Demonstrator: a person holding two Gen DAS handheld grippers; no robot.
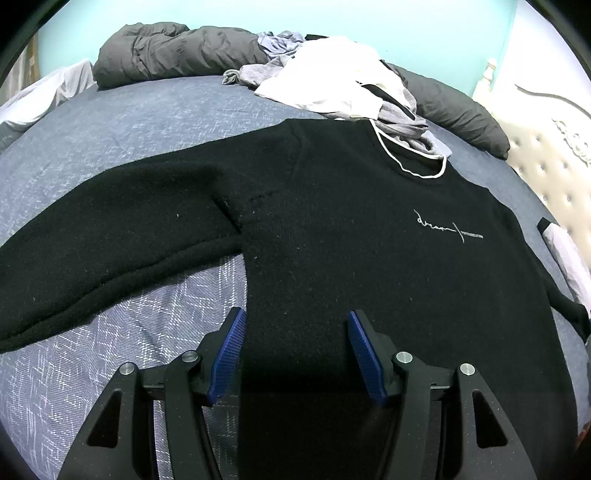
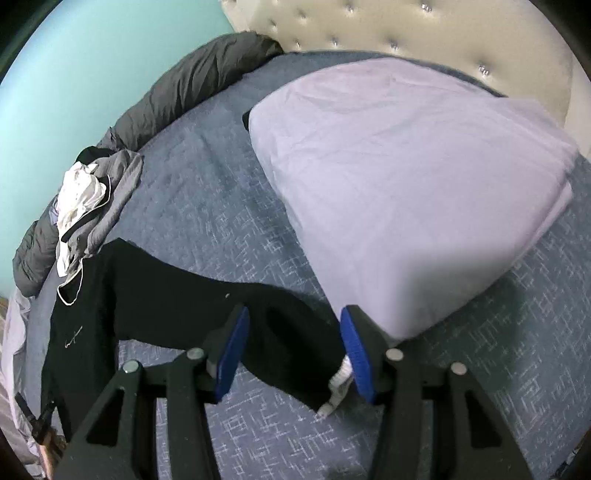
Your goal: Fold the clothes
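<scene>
A black sweater (image 1: 351,229) with a white-trimmed collar and white script on the chest lies flat, front up, on the blue bedspread (image 1: 122,122). Its left sleeve (image 1: 92,254) stretches out to the left. My left gripper (image 1: 297,325) is open and empty, hovering over the sweater's lower body near its left side edge. In the right wrist view the other sleeve (image 2: 221,314) lies outstretched, with its white-edged cuff (image 2: 338,384) near the right finger. My right gripper (image 2: 291,325) is open over that sleeve's end.
A pile of white and grey clothes (image 1: 332,85) lies beyond the collar; it also shows in the right wrist view (image 2: 88,203). A dark grey duvet (image 1: 173,51) runs along the far edge. A lilac pillow (image 2: 406,177) lies by the tufted headboard (image 2: 388,33).
</scene>
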